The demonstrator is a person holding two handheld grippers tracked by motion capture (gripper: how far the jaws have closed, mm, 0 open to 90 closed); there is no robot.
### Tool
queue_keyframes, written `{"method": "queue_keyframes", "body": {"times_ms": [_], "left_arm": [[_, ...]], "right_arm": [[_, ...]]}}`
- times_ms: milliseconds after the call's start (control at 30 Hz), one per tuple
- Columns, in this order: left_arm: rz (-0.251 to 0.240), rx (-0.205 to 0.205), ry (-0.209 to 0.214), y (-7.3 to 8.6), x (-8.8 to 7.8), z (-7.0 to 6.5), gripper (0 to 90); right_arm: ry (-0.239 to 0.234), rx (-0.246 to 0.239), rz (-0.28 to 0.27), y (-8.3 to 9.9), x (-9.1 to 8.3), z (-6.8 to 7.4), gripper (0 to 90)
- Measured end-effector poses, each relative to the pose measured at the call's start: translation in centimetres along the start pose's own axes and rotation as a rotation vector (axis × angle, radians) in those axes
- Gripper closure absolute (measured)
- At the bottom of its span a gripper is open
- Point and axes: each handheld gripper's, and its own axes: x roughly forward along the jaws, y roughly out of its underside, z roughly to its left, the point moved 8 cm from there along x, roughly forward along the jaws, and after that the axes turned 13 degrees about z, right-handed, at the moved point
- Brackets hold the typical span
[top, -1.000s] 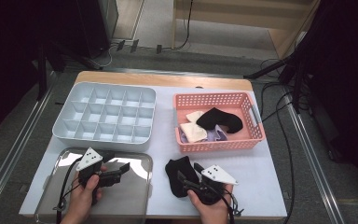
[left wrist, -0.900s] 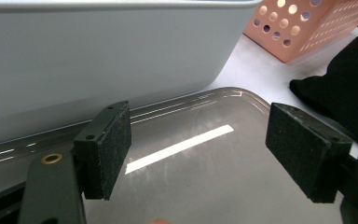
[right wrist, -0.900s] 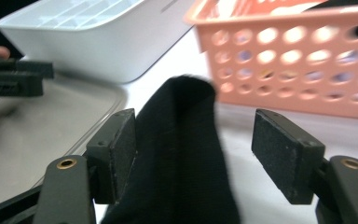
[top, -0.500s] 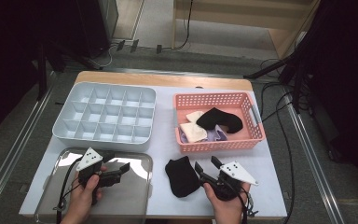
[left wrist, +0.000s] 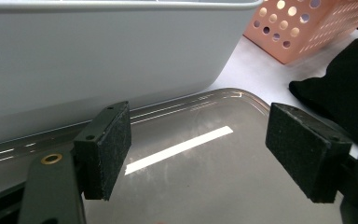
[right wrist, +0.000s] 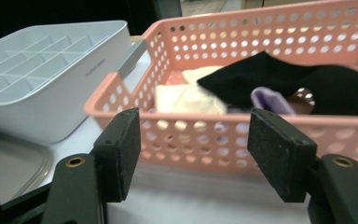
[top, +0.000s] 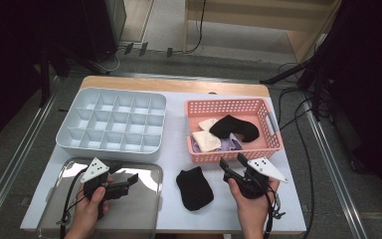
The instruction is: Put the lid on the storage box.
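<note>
One black sock (top: 194,187) lies flat on the desk (top: 176,154) between the tray (top: 144,206) and the right gripper (top: 235,168), jaws apart and empty like the left gripper (top: 127,181), while more socks wait in the pink basket (top: 274,130).

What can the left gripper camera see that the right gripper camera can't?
The left gripper view has the folded black sock lying on the table at its right edge. The right gripper view looks into the pink basket and sees the socks inside: cream, black and purple. Both views share the grey divided box, the metal tray and the basket's holed wall.
</note>
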Motion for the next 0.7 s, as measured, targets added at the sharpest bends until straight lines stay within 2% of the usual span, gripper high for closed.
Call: {"method": "queue_keyframes", "body": {"times_ms": [367, 700], "left_arm": [[-0.008, -0.009, 0.008, 0.0, 0.0, 0.0, 23.5], [0.0, -0.004, 0.005, 0.0, 0.0, 0.0, 23.5]], "right_arm": [[0.063, 0.006, 0.003, -2.5, 1.3, -2.1, 35.8], [0.109, 0.036, 0.013, -4.5, 2.7, -4.1, 36.6]]}}
